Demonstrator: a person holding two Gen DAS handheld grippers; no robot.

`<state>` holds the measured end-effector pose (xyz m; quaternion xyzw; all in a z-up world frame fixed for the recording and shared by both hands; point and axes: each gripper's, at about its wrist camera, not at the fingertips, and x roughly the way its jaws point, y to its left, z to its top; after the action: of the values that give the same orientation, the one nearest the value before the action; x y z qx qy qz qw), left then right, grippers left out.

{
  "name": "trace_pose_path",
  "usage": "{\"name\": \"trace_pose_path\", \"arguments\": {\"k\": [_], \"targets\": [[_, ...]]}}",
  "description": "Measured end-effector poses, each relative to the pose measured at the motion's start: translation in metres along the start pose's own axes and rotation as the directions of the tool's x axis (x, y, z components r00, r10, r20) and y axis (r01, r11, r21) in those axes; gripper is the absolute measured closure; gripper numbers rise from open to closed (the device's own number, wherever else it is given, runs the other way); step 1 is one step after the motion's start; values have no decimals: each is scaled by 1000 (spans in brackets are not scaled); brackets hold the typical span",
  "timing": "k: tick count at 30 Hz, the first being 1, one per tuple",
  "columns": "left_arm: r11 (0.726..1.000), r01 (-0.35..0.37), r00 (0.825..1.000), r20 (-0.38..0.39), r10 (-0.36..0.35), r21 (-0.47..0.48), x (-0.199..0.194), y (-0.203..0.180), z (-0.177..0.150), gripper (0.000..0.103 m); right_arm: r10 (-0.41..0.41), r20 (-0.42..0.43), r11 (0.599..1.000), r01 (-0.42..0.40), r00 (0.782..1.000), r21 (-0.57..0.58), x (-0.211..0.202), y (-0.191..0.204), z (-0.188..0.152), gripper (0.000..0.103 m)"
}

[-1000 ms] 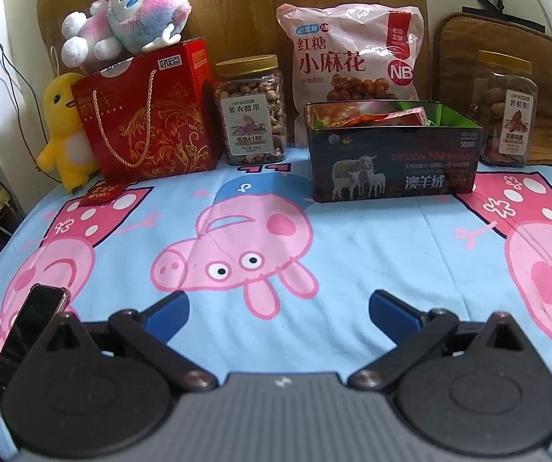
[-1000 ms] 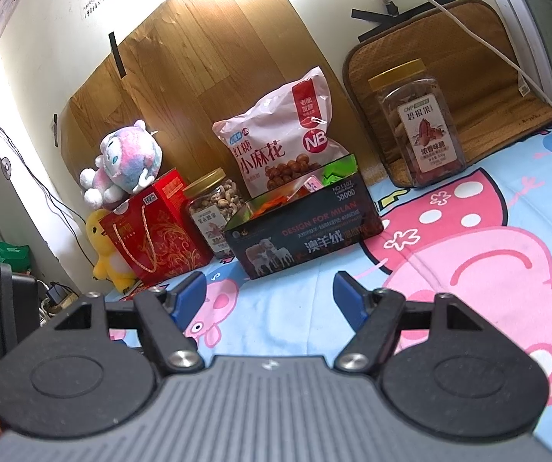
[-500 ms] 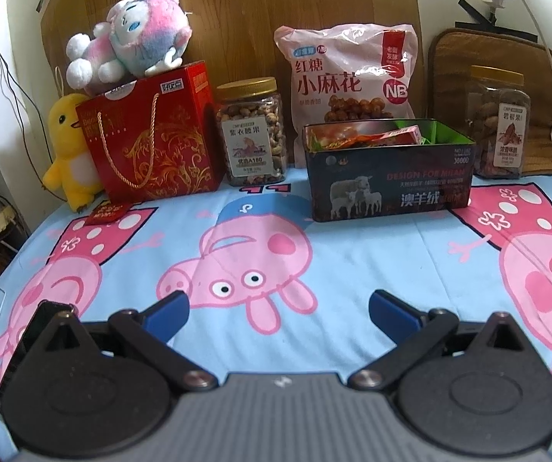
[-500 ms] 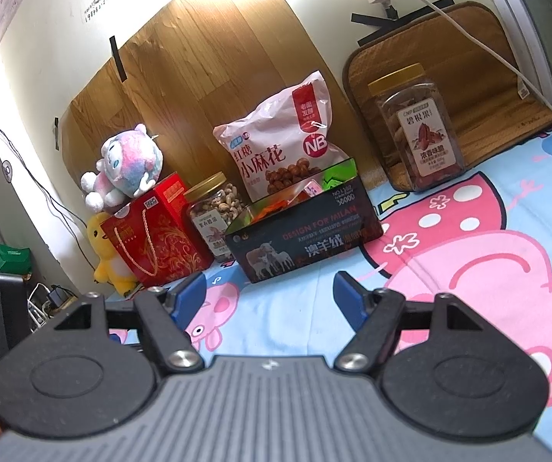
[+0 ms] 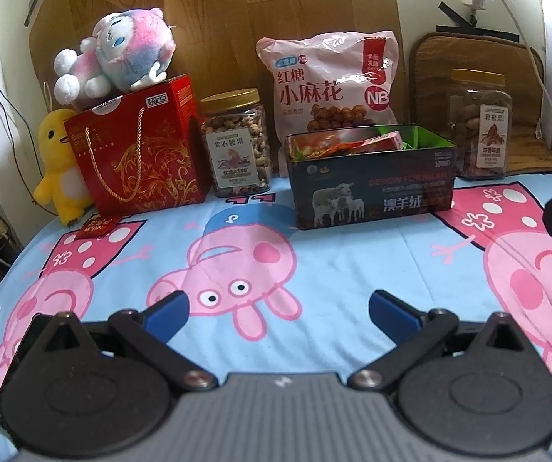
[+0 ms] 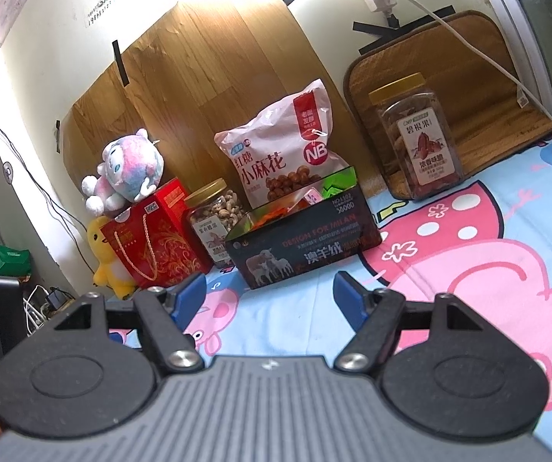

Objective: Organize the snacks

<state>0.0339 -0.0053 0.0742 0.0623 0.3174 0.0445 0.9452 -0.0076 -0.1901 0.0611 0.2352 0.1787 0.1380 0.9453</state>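
A dark tin box (image 5: pixel 372 188) (image 6: pixel 306 246) with sheep art stands open at the back of the table, with red and orange snack packets (image 5: pixel 349 142) inside. Behind it leans a pink snack bag (image 5: pixel 329 81) (image 6: pixel 279 154). A cashew jar (image 5: pixel 235 142) (image 6: pixel 214 219) stands to its left and a pecan jar (image 5: pixel 480 127) (image 6: pixel 418 138) to its right. My left gripper (image 5: pixel 277 308) and my right gripper (image 6: pixel 270 296) are both open, empty and well short of the box.
A red gift box (image 5: pixel 137 146) with a plush toy (image 5: pixel 118 57) on top and a yellow duck plush (image 5: pixel 58 161) stand at the back left. A small red packet (image 5: pixel 96 227) lies in front of them. The cartoon-pig tablecloth (image 5: pixel 276 254) covers the table. Cables hang along the wall.
Both grippers have drawn back and up slightly, so the row of snacks looks a little farther off. Both stay open. Nothing on the table has moved.
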Motion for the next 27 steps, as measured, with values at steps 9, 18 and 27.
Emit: {"name": "trace_pose_path", "arguments": {"k": [9,18,27], "targets": [[1000,8,1000,11,-8,10,-3,-3,0,0,-9,15,1000,9,1000,-13,-2,2,-1,28],[1000,6,999,33,-6,15,-8,-6,0,0,-12,24,1000,12,1000,-20,-4,4,-1,28],[1000,-15,998,61,15,3,-11,-4,1,0,-6,43,998,8,999,-59,-7,9,-1,28]]}}
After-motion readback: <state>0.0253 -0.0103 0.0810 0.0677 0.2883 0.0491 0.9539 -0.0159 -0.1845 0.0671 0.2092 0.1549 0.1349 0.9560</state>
